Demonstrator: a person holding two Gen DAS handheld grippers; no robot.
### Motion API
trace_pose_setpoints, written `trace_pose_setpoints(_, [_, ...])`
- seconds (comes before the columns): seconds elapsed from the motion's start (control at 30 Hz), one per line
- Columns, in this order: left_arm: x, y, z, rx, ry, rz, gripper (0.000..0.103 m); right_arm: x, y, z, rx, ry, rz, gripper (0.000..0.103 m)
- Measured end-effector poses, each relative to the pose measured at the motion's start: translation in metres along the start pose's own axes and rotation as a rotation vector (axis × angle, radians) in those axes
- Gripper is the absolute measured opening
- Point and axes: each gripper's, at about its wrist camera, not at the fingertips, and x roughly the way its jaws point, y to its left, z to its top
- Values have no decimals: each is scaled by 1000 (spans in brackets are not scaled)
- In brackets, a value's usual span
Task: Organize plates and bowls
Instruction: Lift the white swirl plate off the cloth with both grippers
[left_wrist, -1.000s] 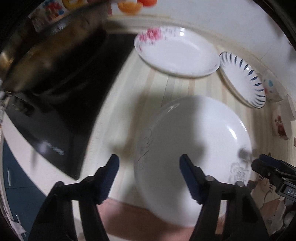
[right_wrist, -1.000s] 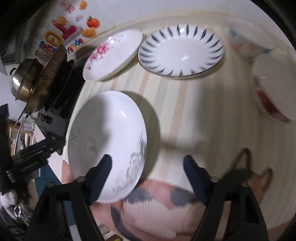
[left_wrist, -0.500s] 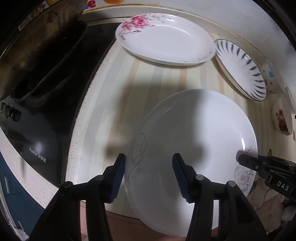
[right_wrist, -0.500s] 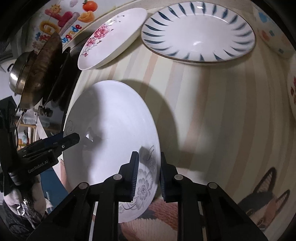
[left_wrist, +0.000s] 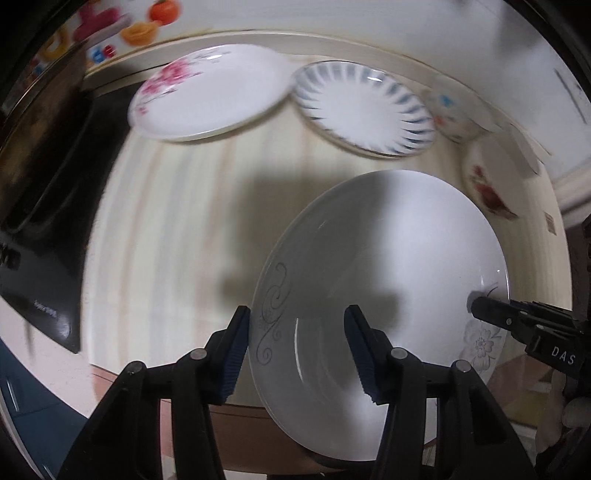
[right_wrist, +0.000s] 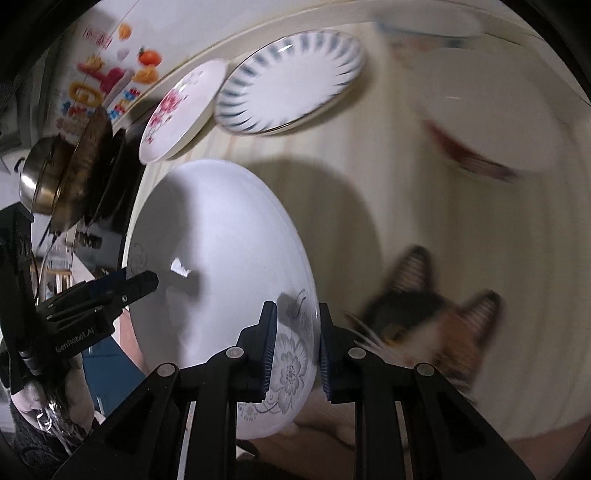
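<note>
both grippers (left_wrist: 295, 350) (right_wrist: 297, 350) clamp the white plate (left_wrist: 388, 258); pink-flowered plate (left_wrist: 207, 96) and blue-striped plate (left_wrist: 362, 110) (touching) lie beyond

Left hand-held gripper (left_wrist: 297, 349) straddles the near-left rim of the big white plate (left_wrist: 399, 251): left pad outside the rim, right pad over the plate's inside. Whether the pads press on it is unclear. Right hand-held gripper (left_wrist: 476, 301) comes in from the right edge with its tip on the plate's far-right rim, by the grey flower print. Plate is tilted and overhangs the striped desk (left_wrist: 177, 221) edge. Behind: pink-flower plate (left_wrist: 207, 99), blue-striped plate (left_wrist: 364, 110) just beside it, two small bowls (left_wrist: 452, 110) at right. Black cooktop (left_wrist: 40, 221) at left. Background motion-blurred.
</note>
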Motion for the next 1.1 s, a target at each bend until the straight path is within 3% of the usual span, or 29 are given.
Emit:
trace_pose_setpoints(0.23, [9,-70,3,103,12,-41,49,-45,-55,-30,102,-57,-23,23])
trace_pose_setpoints(0.5, [29,-115,6,168,40,-56,49,-57,-108,-59,206,-59,-44,23])
trace_pose_setpoints(1.1, [60,-130,18,164,94,-34,49,-40,-143,-56,269,-21,-26,23])
